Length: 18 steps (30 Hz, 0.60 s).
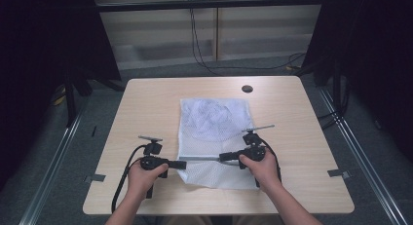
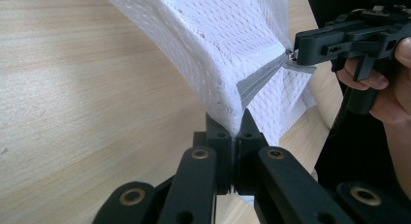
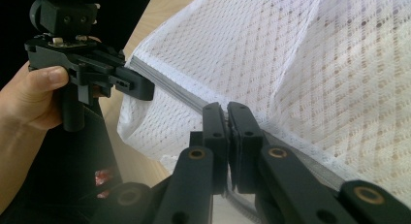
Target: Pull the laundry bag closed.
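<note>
A white mesh bag (image 1: 214, 120) lies flat on the wooden table (image 1: 146, 103), with a grey zipper (image 1: 202, 159) running across its near part. My left gripper (image 1: 184, 163) is shut on the bag's left edge at the zipper's end; in the left gripper view the jaws (image 2: 236, 129) pinch the mesh (image 2: 218, 40) where the grey zipper (image 2: 261, 78) starts. My right gripper (image 1: 221, 157) is shut on the zipper from the right; the right gripper view shows its closed jaws (image 3: 227, 112) clamping the zipper (image 3: 165, 83). The fabric between the two grippers is lifted off the table.
A dark round cable cap (image 1: 247, 88) sits in the tabletop near the far edge. Bare wood lies left and right of the bag. Cables (image 1: 199, 45) trail on the floor beyond the table, and dark curtains stand on both sides.
</note>
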Available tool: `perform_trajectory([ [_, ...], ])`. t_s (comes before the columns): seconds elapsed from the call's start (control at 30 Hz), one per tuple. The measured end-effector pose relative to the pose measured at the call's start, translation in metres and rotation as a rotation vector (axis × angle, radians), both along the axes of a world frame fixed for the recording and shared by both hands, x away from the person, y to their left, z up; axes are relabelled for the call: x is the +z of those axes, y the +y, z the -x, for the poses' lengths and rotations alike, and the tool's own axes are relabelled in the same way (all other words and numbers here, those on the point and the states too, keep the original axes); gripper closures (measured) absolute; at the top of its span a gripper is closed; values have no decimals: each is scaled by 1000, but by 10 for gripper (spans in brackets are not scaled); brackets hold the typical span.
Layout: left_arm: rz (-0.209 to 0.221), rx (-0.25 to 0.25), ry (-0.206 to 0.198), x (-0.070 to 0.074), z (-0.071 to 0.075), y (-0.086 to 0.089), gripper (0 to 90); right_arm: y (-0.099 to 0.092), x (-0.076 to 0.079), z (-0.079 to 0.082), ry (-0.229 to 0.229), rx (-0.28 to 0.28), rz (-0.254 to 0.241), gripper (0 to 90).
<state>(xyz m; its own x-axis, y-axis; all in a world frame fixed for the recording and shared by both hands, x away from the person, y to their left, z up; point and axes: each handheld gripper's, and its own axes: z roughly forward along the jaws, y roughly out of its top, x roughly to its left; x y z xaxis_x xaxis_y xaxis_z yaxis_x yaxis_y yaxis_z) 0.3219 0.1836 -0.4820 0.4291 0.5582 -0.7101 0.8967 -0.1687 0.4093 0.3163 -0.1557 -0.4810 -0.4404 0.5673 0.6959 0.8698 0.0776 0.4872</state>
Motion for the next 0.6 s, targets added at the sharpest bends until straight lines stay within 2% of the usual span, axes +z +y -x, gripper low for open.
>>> perform_trajectory([
  [0.37,-5,6,-13,1,0,4,886,-8,-1,-1,-1,-23,8,867],
  [0.6,-3,10,-3,1,0,4,886,-9,0,-1,1,-22,7,867],
])
